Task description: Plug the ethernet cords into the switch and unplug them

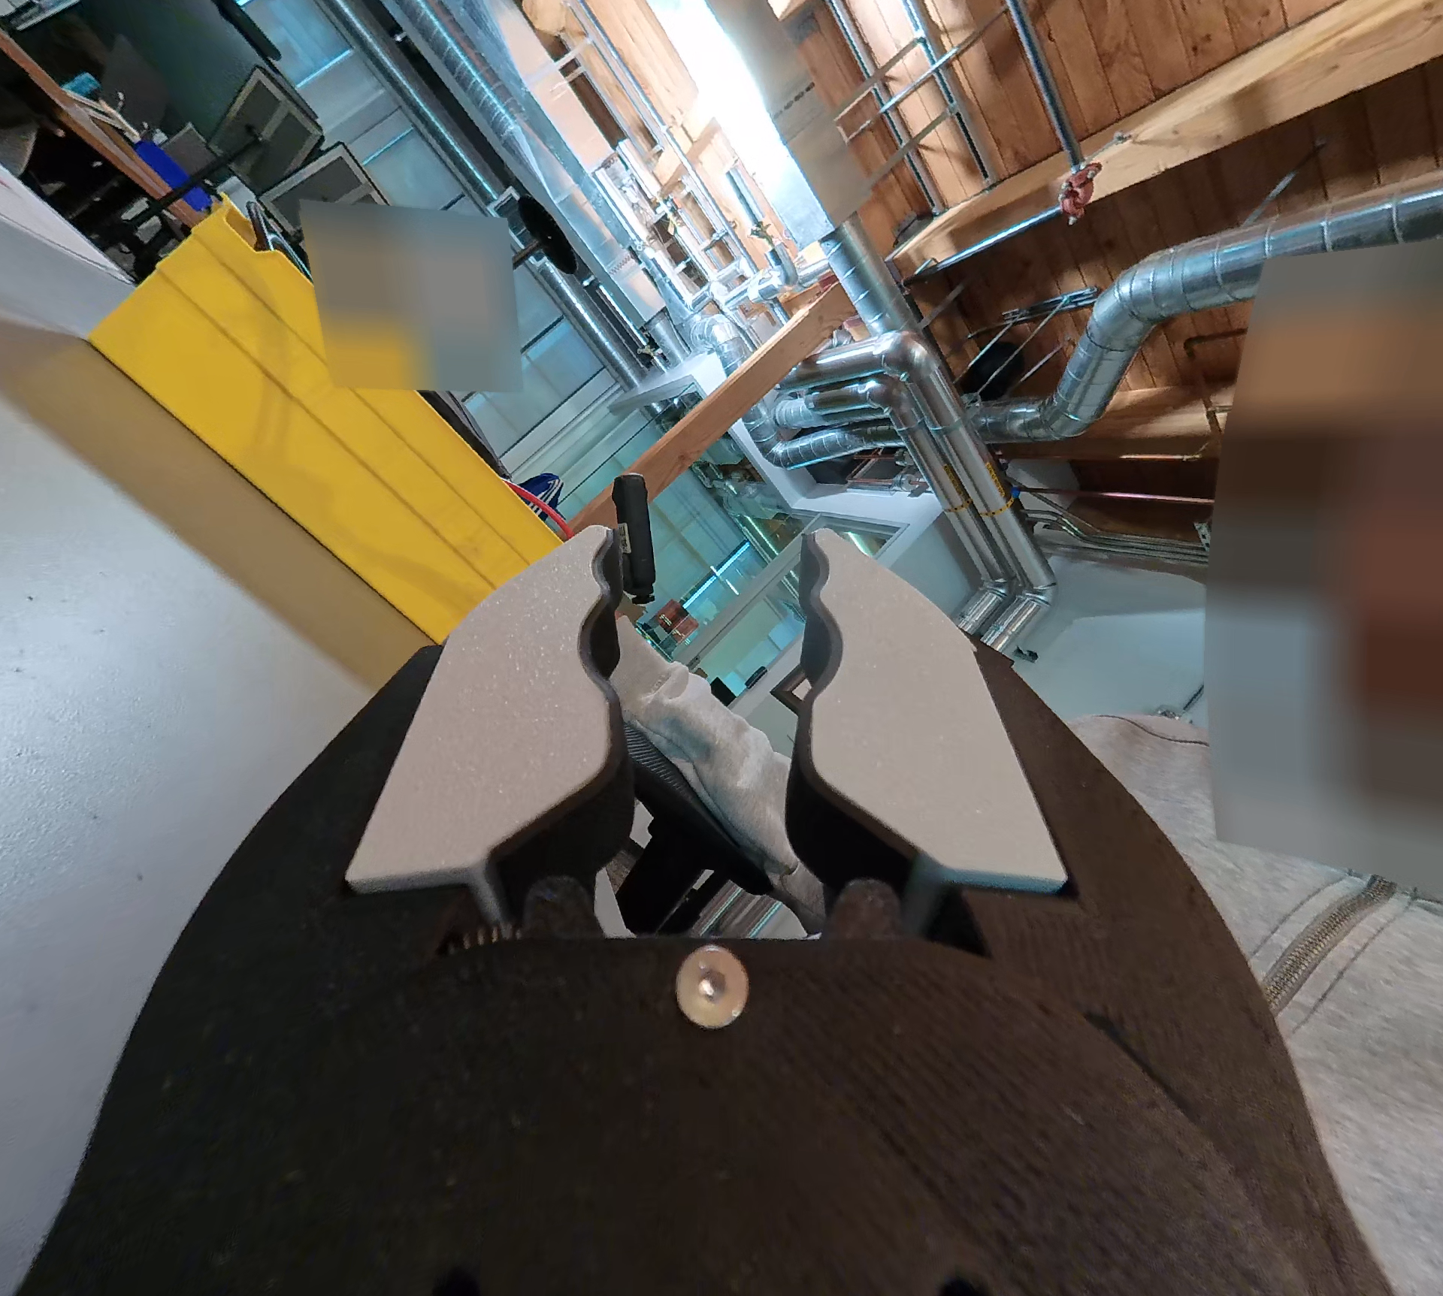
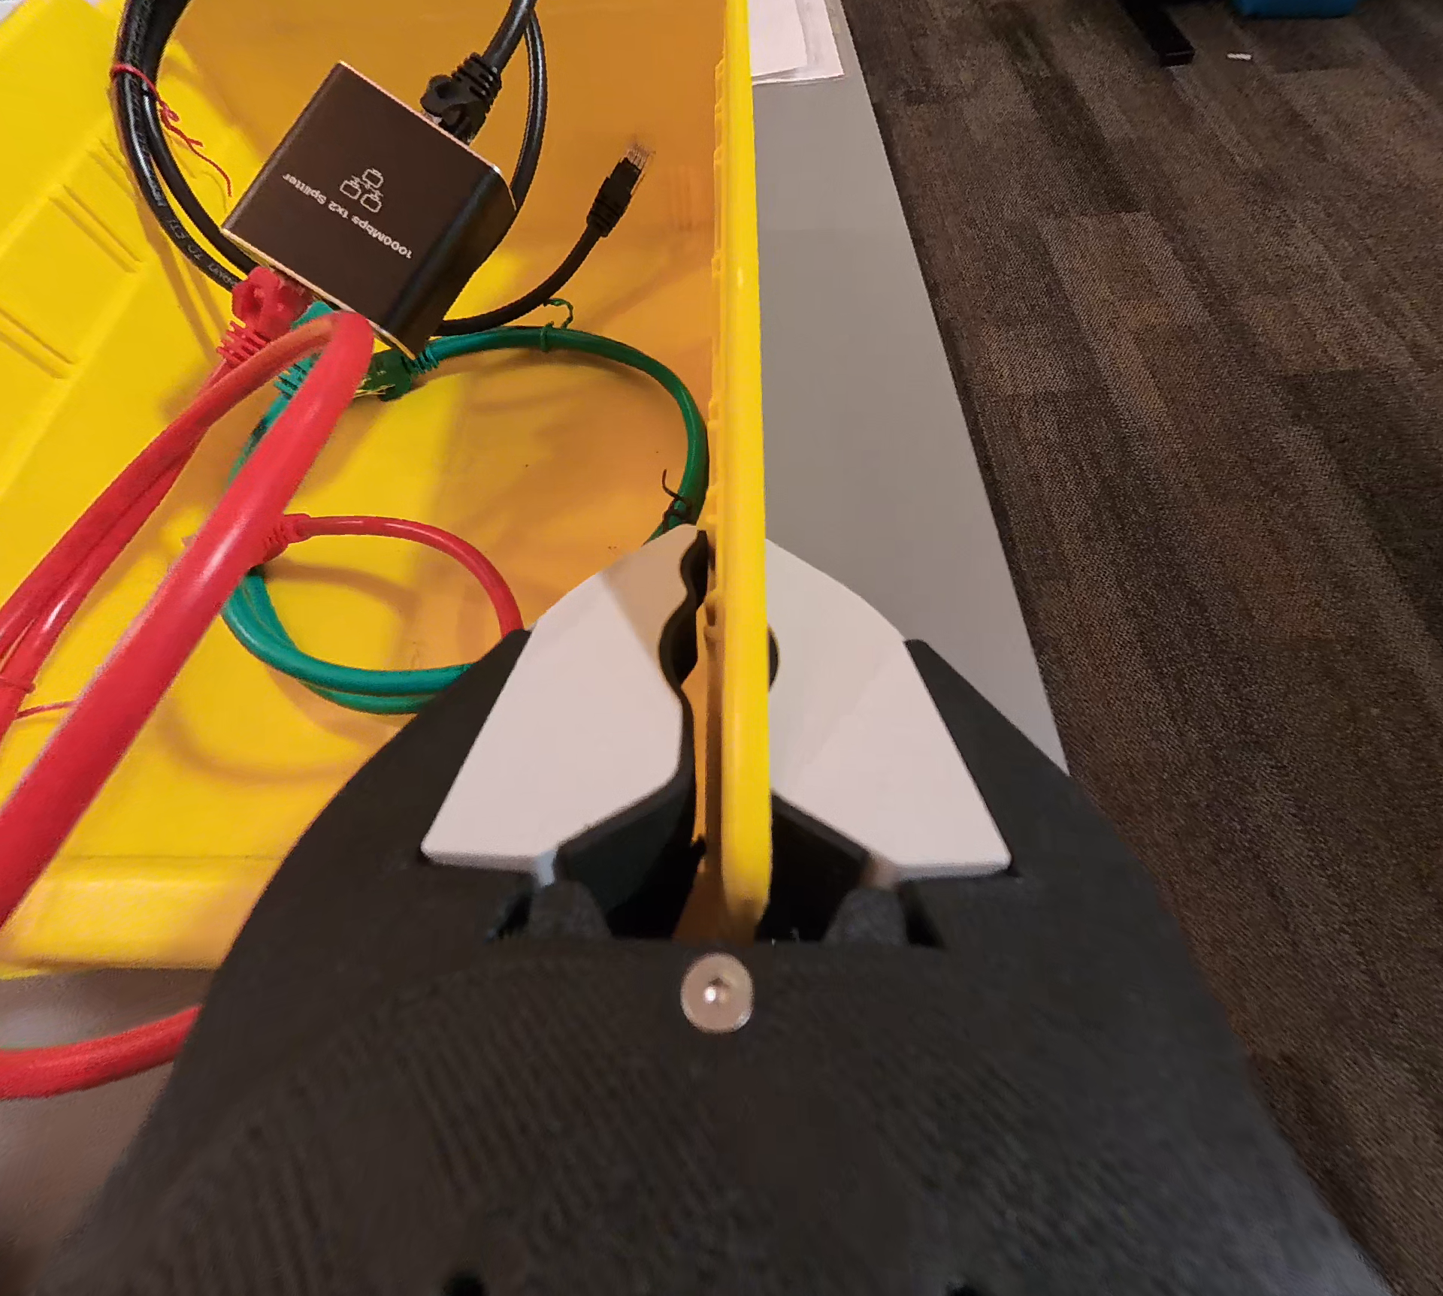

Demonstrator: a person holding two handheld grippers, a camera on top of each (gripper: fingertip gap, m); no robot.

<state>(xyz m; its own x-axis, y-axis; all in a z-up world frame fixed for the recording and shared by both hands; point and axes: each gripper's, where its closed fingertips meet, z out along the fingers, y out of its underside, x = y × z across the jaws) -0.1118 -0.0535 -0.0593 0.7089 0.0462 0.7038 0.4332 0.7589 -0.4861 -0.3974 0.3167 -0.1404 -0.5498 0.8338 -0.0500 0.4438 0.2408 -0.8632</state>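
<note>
The right gripper [image 2: 730,603] is closed on the right side wall of a yellow bin [image 2: 738,322], one finger inside the bin and the other outside against the grey counter [image 2: 859,400]. Just beyond the inner finger, a coiled green cord [image 2: 500,673] lies on the bin floor, with thin red cord looped over it. Thick red cords [image 2: 258,517] rise from the lower left toward the switch [image 2: 367,205], a small dark box tilted in the middle of the bin. A red plug [image 2: 265,306] sits at its near end, and a green plug [image 2: 386,380] lies just beside that corner. At the far end, a black plug [image 2: 461,95] is in a port, and its black cord [image 2: 148,72] loops around the switch. The black cord's other plug [image 2: 621,189] lies free on the bin floor near the right wall. Past the counter's edge is dark carpet [image 2: 1171,400].

The left gripper [image 1: 707,579] is open, tilted upward and holding nothing. Between its fingers show a grey sleeve [image 1: 703,728] and a black stick-like object [image 1: 634,532]. To its left are the white counter [image 1: 117,712] and the yellow bin's outer wall [image 1: 312,400]; farther off are metal ducts [image 1: 1171,322] and a wooden ceiling [image 1: 1171,10].
</note>
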